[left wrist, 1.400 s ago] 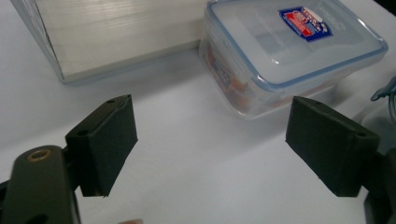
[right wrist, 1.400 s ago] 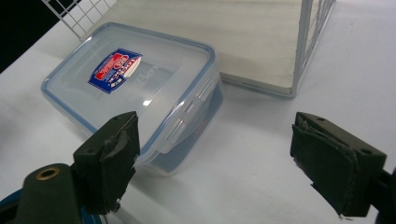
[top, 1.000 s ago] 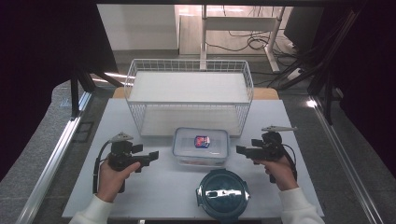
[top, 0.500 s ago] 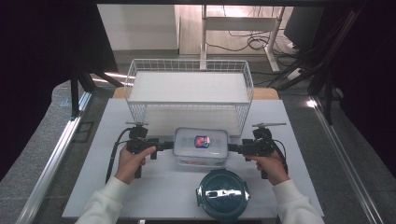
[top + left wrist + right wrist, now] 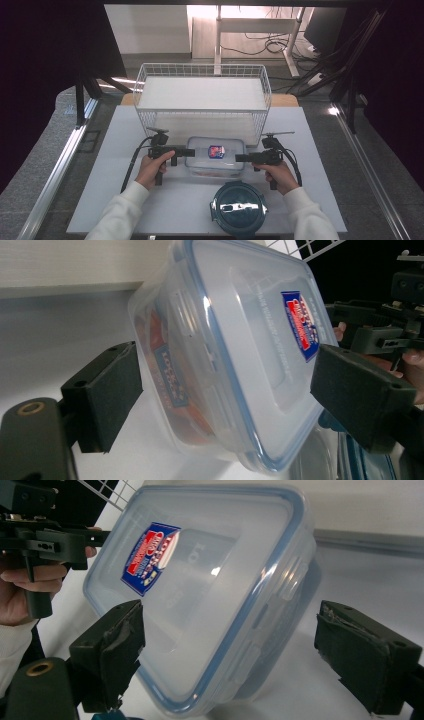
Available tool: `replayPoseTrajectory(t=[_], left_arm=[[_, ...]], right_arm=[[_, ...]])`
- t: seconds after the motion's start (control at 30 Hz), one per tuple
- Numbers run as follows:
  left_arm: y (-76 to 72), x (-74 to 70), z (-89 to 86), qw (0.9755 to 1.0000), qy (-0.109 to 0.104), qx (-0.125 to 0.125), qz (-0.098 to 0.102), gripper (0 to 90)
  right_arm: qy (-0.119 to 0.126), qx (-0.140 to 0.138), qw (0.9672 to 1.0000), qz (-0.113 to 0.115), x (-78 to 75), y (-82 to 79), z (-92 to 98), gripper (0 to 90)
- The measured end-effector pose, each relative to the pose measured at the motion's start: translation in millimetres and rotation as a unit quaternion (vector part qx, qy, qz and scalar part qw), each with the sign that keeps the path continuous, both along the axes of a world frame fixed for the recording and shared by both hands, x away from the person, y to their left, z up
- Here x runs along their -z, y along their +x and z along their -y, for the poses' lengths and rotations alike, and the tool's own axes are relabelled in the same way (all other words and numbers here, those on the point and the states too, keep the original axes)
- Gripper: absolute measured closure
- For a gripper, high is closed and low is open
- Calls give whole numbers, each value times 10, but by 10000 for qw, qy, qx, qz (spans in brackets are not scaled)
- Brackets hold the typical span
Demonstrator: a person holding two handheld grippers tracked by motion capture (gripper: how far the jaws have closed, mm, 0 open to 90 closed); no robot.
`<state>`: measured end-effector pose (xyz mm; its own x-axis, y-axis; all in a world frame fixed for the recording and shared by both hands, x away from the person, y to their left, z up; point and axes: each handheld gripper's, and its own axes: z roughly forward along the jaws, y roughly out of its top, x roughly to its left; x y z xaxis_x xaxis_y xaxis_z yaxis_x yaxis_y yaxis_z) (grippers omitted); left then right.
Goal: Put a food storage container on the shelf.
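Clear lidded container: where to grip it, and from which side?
Probably by its two short ends, one gripper per end, coming in level from left and right. The clear lidded container lies flat, long axis across the table; the left gripper and right gripper already straddle those ends, open.

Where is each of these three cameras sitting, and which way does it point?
High view: above the person's side of the table, looking forward and down; both forearms, the left tongs and the right tongs flank the clear lidded box.
Left gripper view: rides the left tongs, looking along open jaws at the box's end.
Right gripper view: rides the right tongs, facing the box's opposite end.
Shared: both gripper views show the box's blue label and the opposite hand.
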<state>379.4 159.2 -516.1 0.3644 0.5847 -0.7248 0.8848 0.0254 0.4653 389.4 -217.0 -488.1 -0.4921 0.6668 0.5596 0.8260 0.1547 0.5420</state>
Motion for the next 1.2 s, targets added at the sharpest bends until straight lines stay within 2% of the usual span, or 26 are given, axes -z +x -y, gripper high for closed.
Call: replayPoseTrajectory(t=[0.1,0.13,0.23,0.27,0.37,0.4,0.5,0.57,0.6,0.63,0.67,0.83,0.93,1.1,1.13,1.17,1.2], left_arm=[[18,23,10,10000,-66,32,-64,128],[31,52,21,9995,-205,126,-196,130],[34,68,42,9995,-168,139,-246,140],[43,94,48,9991,-207,166,-330,144],[44,107,61,9990,-203,178,-347,172],[44,116,77,9988,-244,202,-363,188],[45,117,85,9988,-203,206,-396,222],[49,123,71,9984,-267,188,-466,241],[47,115,48,9982,-279,165,-514,256],[47,115,48,9982,-279,165,-514,270],[35,96,40,9985,-272,126,-449,287],[8,37,16,9990,-219,-30,-395,387],[-12,37,-19,9984,-335,-87,-437,423],[-48,-9,-21,9988,-318,-143,-350,460],[-65,-39,-23,9989,-306,-159,-314,469],[-65,-39,-23,9989,-306,-159,-314,476],[-87,-68,-25,9990,-305,-165,-268,484]], right_arm=[[51,-20,9999,-103,49,32,-20,126],[80,-29,9998,-152,62,40,-30,126],[82,-76,9997,-212,101,55,-66,133],[90,-94,9996,-270,108,58,-75,138],[114,-97,9994,-317,124,67,-78,152],[198,-89,9991,-373,143,78,-70,169],[235,-72,9988,-432,155,78,-64,198],[304,-7,9983,-494,158,79,-49,224],[468,114,9964,-698,164,77,-16,267],[468,114,9964,-698,164,77,-16,267],[555,197,9951,-797,161,63,19,318],[657,351,9929,-926,152,37,48,360],[720,423,9922,-929,145,22,66,387],[710,447,9925,-892,98,-16,65,412],[657,438,9938,-785,75,-32,65,425],[657,438,9938,-785,75,-32,65,425],[626,451,9948,-659,44,-58,63,438]])
